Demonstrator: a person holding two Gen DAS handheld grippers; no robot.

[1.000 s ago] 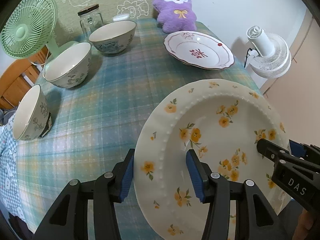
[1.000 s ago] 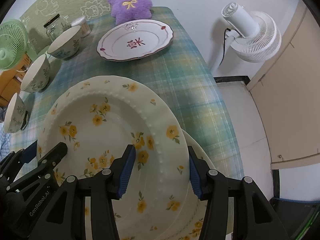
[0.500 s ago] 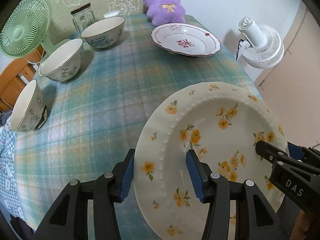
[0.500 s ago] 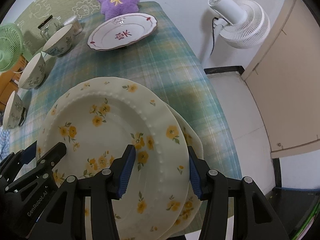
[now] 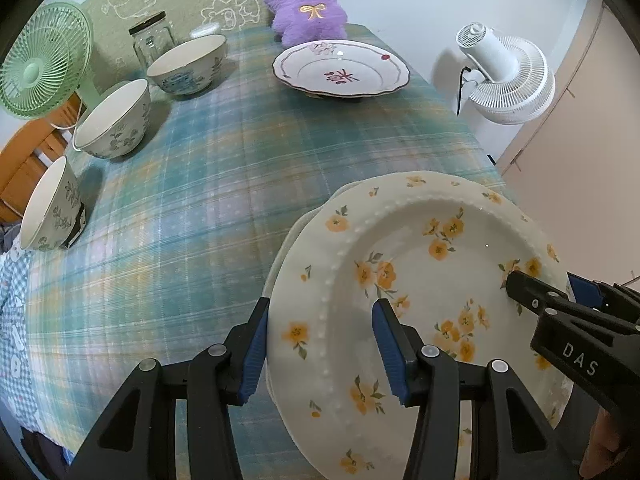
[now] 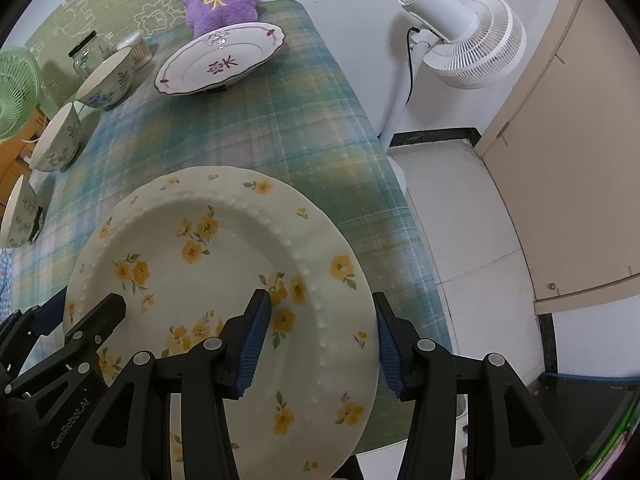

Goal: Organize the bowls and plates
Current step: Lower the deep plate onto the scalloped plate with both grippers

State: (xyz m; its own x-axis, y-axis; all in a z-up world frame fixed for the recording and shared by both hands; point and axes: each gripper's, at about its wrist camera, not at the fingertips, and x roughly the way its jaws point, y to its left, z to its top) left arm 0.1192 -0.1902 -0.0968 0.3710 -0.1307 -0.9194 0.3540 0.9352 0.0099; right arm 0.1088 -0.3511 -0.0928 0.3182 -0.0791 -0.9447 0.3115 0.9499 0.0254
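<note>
A cream plate with yellow flowers point(image 5: 420, 240) hangs over the near right corner of the plaid table point(image 5: 200, 200). My left gripper point(image 5: 318, 312) is shut on its left rim, one finger under and one on top. My right gripper point(image 6: 320, 300) is shut on the right rim of the same plate point(image 6: 200, 248). The rim of a second flowered plate point(image 5: 280, 256) peeks out just beneath it on the left. A white plate with red pattern point(image 5: 340, 66) sits at the far end. Three floral bowls point(image 5: 188, 64) point(image 5: 112, 120) point(image 5: 48, 204) line the left side.
A green fan point(image 5: 44, 60), a glass jar point(image 5: 152, 40) and a purple plush toy point(image 5: 306, 0) stand along the back. A white floor fan point(image 6: 460, 20) stands off the table's right edge, above tiled floor point(image 6: 460, 220). A beige cabinet point(image 6: 580, 160) is at the right.
Both grippers carried the flowered plate toward the table's near right corner. The far plate and bowls look farther off. The lower flowered plate, earlier showing at the right, now peeks out at the left.
</note>
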